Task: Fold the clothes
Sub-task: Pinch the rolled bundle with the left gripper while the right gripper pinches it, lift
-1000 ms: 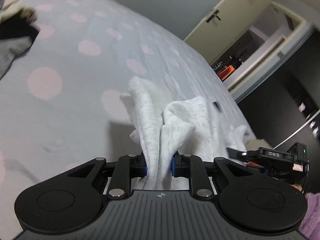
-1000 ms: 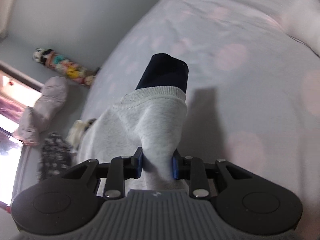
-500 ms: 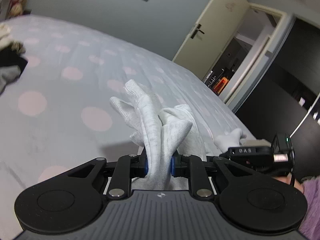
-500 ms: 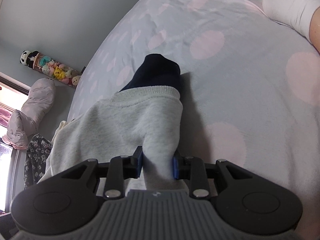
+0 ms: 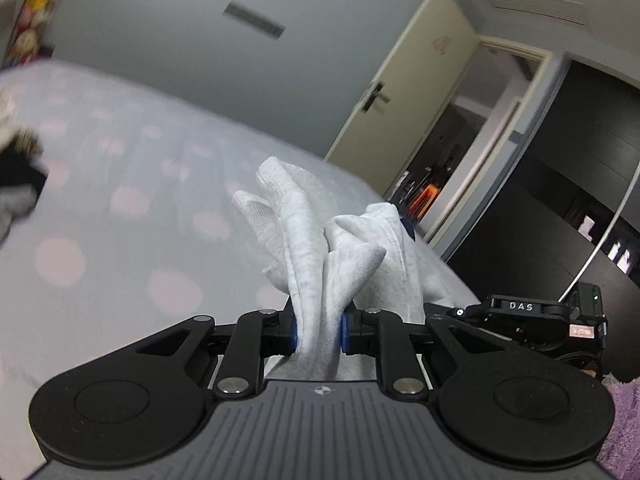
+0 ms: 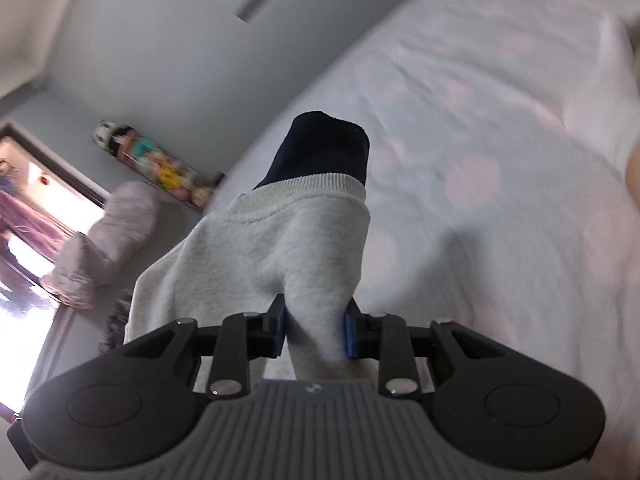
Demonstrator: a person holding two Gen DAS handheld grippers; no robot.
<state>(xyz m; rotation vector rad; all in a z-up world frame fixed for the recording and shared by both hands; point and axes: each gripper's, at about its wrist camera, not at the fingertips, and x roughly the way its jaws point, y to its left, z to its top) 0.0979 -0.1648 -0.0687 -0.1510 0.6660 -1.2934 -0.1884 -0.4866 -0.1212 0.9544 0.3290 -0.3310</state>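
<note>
Left gripper [image 5: 319, 330] clamped on bunched grey sweatshirt [image 5: 316, 248]; right gripper [image 6: 314, 330] pinching its navy-tipped cuff [image 6: 324, 148]. Rest of garment hidden below; bedspread [image 6: 500, 128] blurred.

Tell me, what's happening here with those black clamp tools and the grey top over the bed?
A person is folding laundry with a handheld two-finger gripper in each hand. The left gripper is clamped on a bunched fold of a light grey fleece sweatshirt, and the right gripper pinches another part of it near its ribbed neckline, where a dark navy lining shows. The garment is held up above a pale bedspread with pink dots; no fold is laid down yet.
</note>
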